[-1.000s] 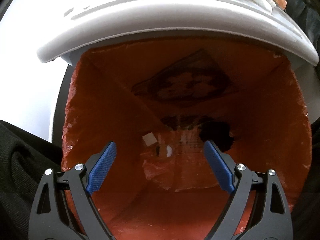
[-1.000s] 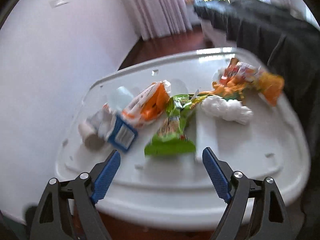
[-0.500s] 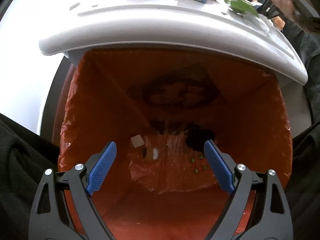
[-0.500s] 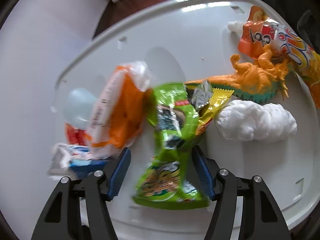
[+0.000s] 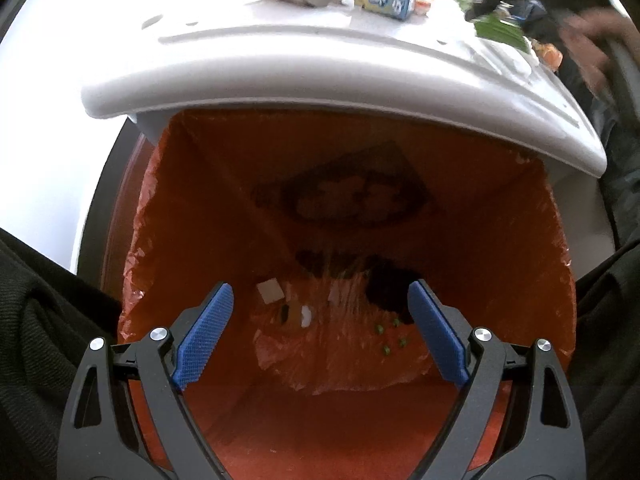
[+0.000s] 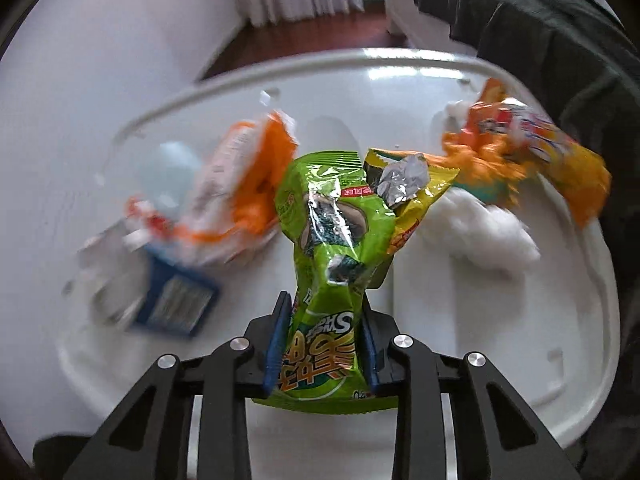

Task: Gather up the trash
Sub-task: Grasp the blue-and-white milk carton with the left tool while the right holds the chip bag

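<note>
R gripper [image 6: 322, 344] fingers closing on green snack bag [image 6: 332, 248], pads pinching it. Risk: slick foil slips, or snagged yellow wrapper [image 6: 412, 196] drags along. L gripper [image 5: 322, 340] fingers wide apart, empty, over orange-lined bin [image 5: 500, 240].

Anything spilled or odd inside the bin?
Yes. A few small green bits lie loose on the orange plastic bin liner, near its bottom, just left of the left gripper's right finger. They look like crumbs dropped from a snack bag.
</note>
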Available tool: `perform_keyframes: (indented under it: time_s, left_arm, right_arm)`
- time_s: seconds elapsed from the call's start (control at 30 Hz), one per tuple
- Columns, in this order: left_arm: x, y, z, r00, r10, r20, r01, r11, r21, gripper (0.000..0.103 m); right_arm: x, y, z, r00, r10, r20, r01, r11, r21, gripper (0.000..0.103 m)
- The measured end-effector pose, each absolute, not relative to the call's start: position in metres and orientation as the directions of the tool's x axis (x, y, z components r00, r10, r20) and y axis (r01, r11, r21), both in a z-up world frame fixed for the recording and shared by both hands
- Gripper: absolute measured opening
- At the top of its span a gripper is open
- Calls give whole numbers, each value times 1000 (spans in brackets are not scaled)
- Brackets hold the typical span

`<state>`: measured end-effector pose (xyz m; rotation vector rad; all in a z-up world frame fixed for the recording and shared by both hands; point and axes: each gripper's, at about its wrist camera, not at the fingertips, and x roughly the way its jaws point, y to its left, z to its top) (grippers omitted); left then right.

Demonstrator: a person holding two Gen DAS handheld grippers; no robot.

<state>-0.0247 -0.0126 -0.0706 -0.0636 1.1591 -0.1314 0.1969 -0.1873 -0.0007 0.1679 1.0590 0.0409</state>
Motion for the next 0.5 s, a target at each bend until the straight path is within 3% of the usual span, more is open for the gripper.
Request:
perform_keyframes:
  time_s: [0.23,0.37,0.5]
  left_arm:
    - [-20,-21,-43,502,-195,-842,135,980,-146,87]
    - [10,-28,-4,607,-302,-735,227,952,-204,87]
    - [55,-34,21,649,-382,-657,290,924,-251,87]
  right_arm:
    - [64,-217,14,708,114,-697,-6,988,156,31]
    - [47,-242,-4,704,143,-695,88,954,285,31]
    - [57,-252,3,721,143,-678,101,947,306,31]
